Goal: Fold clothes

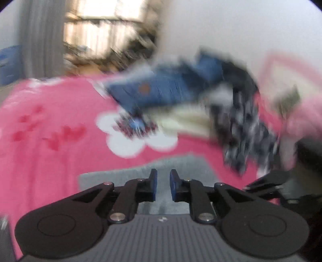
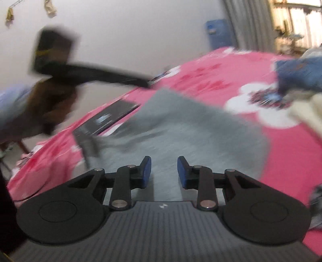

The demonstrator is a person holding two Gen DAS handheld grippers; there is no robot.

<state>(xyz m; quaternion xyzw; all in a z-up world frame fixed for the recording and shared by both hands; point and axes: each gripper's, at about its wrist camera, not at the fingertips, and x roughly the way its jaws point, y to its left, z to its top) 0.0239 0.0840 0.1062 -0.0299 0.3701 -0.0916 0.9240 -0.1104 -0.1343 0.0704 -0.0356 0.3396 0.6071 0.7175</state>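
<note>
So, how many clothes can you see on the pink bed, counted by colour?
Grey: 1, the grey garment lying flat in front
Blue: 1, the blue garment in the pile
Cream: 1, the cream garment
Dark patterned: 1, the black-and-white garment
Total: 4, though blur may hide more in the pile.

Lit by daylight from a blown-out window (image 1: 104, 12), soft and even, without hard shadows. Heavily smeared by motion across the bed (image 1: 50, 125) and the pile of clothes (image 1: 181, 96); sharp only on each claw's own black arms. Bent and darkened at the fisheye corners.
</note>
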